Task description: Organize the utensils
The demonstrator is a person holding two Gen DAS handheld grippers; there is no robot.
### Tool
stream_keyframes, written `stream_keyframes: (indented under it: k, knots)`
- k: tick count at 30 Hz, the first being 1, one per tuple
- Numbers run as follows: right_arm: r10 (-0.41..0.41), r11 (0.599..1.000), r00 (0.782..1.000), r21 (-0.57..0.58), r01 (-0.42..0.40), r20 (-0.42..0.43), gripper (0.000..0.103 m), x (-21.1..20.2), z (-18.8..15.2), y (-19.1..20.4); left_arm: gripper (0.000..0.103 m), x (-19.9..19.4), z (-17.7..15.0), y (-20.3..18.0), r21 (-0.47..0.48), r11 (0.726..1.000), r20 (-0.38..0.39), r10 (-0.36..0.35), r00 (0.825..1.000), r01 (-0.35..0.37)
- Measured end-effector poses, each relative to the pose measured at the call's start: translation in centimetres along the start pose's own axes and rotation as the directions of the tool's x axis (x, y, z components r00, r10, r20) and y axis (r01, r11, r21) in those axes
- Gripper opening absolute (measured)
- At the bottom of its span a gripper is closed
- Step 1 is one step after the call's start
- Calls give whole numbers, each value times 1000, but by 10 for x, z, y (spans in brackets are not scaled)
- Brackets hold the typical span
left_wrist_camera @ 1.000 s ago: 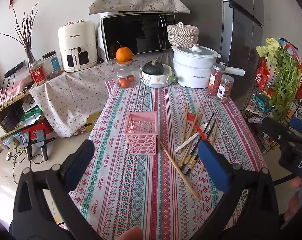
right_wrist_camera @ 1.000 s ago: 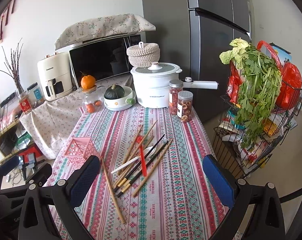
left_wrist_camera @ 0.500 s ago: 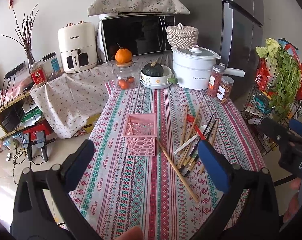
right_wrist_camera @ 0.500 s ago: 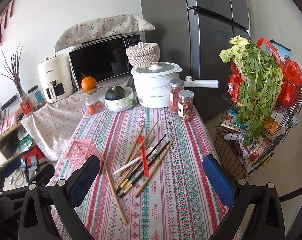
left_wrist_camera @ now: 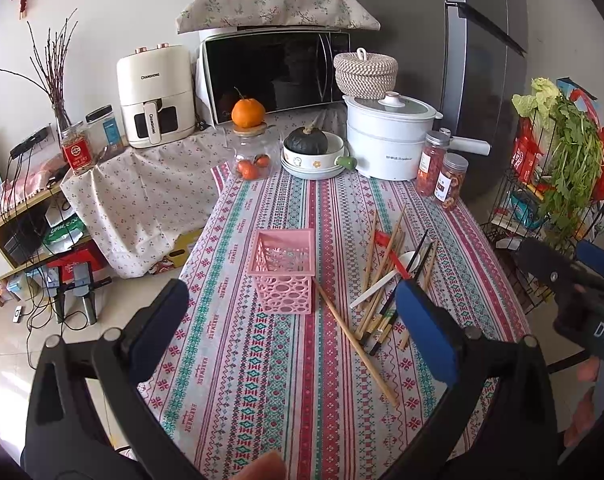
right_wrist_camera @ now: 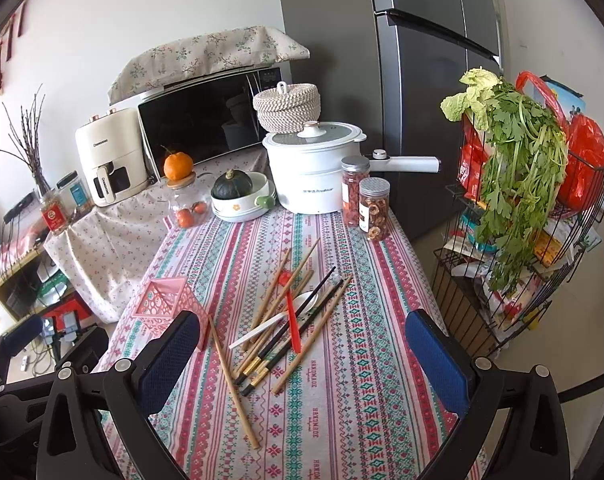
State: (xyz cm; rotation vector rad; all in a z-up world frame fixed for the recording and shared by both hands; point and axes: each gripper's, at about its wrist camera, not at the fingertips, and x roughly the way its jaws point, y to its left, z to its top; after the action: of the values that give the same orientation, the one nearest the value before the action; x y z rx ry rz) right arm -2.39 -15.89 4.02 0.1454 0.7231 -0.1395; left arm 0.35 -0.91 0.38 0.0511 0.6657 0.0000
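Readable on the air fryer [left_wrist_camera: 155, 96]: "CHANGHONG" — once across the top front, once down the handle. Repeated along the striped tablecloth [right_wrist_camera: 334, 384]: "HANDMADE". On the white electric pot [left_wrist_camera: 390, 136]: "Royalstar", preceded by small unreadable marks. On the black gripper body at right edge [left_wrist_camera: 602, 330] — "DAS", cut off.

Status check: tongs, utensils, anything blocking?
Both tongs open, empty. Chopsticks and spoons loose on table beside pink basket. Nothing blocking.

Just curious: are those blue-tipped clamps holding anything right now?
No. Both the left tool and right tool are open and empty; the chopsticks lie untouched on the table.
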Motion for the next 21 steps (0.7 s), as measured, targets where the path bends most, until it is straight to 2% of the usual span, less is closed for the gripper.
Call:
stream_keyframes:
  k: [21]
  knots:
    - [4, 1000, 1000, 6, -4, -3, 103, 3, 1, 4, 103, -1, 1, 0, 2, 1000, 7, 6, 1000, -6]
